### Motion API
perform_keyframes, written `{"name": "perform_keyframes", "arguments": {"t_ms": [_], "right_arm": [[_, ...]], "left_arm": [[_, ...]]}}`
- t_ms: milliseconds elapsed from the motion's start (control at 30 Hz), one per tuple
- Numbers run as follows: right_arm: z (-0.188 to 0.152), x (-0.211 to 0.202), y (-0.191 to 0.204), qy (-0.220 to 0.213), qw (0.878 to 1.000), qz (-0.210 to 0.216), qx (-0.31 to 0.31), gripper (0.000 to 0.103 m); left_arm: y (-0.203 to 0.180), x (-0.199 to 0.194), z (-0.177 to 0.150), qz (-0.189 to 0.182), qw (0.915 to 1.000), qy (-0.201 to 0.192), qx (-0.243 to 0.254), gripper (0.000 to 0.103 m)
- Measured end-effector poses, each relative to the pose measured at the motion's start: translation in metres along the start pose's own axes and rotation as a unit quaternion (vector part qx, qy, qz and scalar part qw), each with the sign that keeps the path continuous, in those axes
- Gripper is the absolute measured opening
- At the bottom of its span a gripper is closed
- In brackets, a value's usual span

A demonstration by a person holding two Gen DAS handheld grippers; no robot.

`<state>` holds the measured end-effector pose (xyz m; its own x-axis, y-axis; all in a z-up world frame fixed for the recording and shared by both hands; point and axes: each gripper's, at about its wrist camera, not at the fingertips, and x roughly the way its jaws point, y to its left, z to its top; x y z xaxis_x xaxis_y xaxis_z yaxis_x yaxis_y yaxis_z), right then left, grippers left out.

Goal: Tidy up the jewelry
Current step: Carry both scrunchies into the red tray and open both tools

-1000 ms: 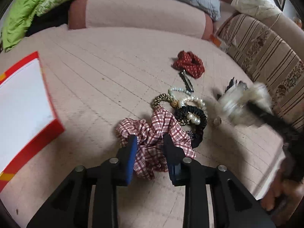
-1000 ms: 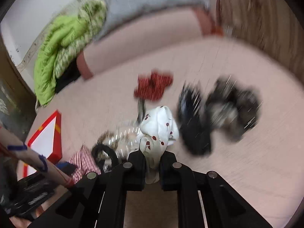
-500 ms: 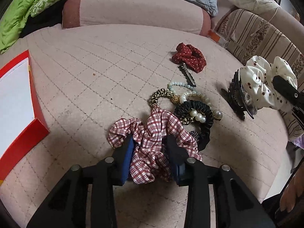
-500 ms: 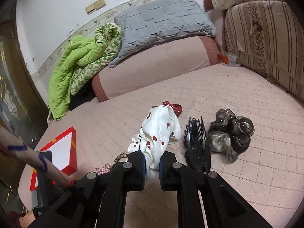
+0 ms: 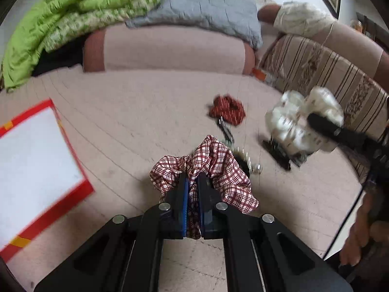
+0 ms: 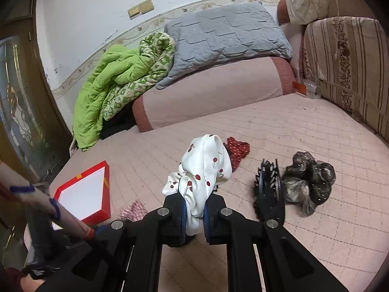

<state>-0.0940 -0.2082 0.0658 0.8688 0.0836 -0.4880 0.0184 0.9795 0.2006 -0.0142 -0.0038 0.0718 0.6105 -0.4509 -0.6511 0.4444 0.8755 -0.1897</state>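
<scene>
My left gripper [image 5: 193, 182] is shut on a red-and-white plaid scrunchie [image 5: 214, 168] and holds it above the pink quilted bed. My right gripper [image 6: 194, 194] is shut on a white scrunchie with red cherries [image 6: 204, 168], lifted off the bed; it also shows blurred in the left wrist view [image 5: 301, 124]. A red box with a white inside [image 5: 31, 160] lies at the left, also in the right wrist view [image 6: 85, 192]. A red dotted scrunchie [image 5: 228, 110] lies further back, with a metal clip [image 5: 225, 130] and pearl bands [image 5: 248, 163] near it.
A black claw clip [image 6: 268, 189] and a dark sheer scrunchie [image 6: 308, 182] lie at the right of the bed. A green blanket [image 6: 116, 82], a grey pillow [image 6: 226, 39] and a pink bolster [image 6: 214, 92] line the back. A striped cushion [image 6: 345, 60] bounds the right.
My left gripper closed on the plaid scrunchie and lifted it off the pile. My right gripper kept holding the white scrunchie and shifted a little.
</scene>
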Motion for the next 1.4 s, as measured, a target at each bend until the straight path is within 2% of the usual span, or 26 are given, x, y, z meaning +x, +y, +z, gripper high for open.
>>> {"name": "perform_keyframes", "arguments": {"t_ms": [67, 233, 367, 533, 767, 1000, 1133, 1267, 1400], "right_arm": [[0.001, 0.002, 0.007, 0.0, 1.0, 0.011, -0.004, 0.011], [-0.003, 0.01, 0.034, 0.013, 0.999, 0.042, -0.03, 0.011], [-0.006, 0.021, 0.074, 0.03, 0.994, 0.092, -0.053, 0.011], [-0.005, 0.041, 0.129, 0.049, 0.985, 0.15, -0.072, 0.011], [0.002, 0.114, 0.205, 0.102, 0.973, 0.192, -0.079, 0.011], [-0.003, 0.188, 0.268, 0.154, 0.963, 0.197, -0.105, 0.012], [-0.007, 0.227, 0.295, 0.179, 0.958, 0.196, -0.11, 0.012], [-0.008, 0.263, 0.307, 0.201, 0.955, 0.189, -0.105, 0.012], [-0.01, 0.29, 0.316, 0.211, 0.953, 0.191, -0.106, 0.012]], "left_arm": [[0.008, -0.014, 0.006, 0.002, 0.9999, -0.011, -0.007, 0.006], [0.046, -0.054, 0.014, 0.043, 0.9978, -0.044, -0.023, 0.007], [0.09, -0.074, 0.016, 0.078, 0.9942, -0.057, -0.047, 0.007], [0.156, -0.095, 0.02, 0.122, 0.9861, -0.067, -0.09, 0.007], [0.231, -0.092, 0.018, 0.186, 0.9694, -0.063, -0.147, 0.007], [0.293, -0.078, 0.024, 0.208, 0.9549, -0.044, -0.208, 0.007], [0.304, -0.066, 0.027, 0.222, 0.9513, -0.031, -0.211, 0.007], [0.319, -0.053, 0.024, 0.199, 0.9486, -0.003, -0.246, 0.007], [0.328, -0.053, 0.022, 0.191, 0.9416, -0.007, -0.277, 0.007]]}}
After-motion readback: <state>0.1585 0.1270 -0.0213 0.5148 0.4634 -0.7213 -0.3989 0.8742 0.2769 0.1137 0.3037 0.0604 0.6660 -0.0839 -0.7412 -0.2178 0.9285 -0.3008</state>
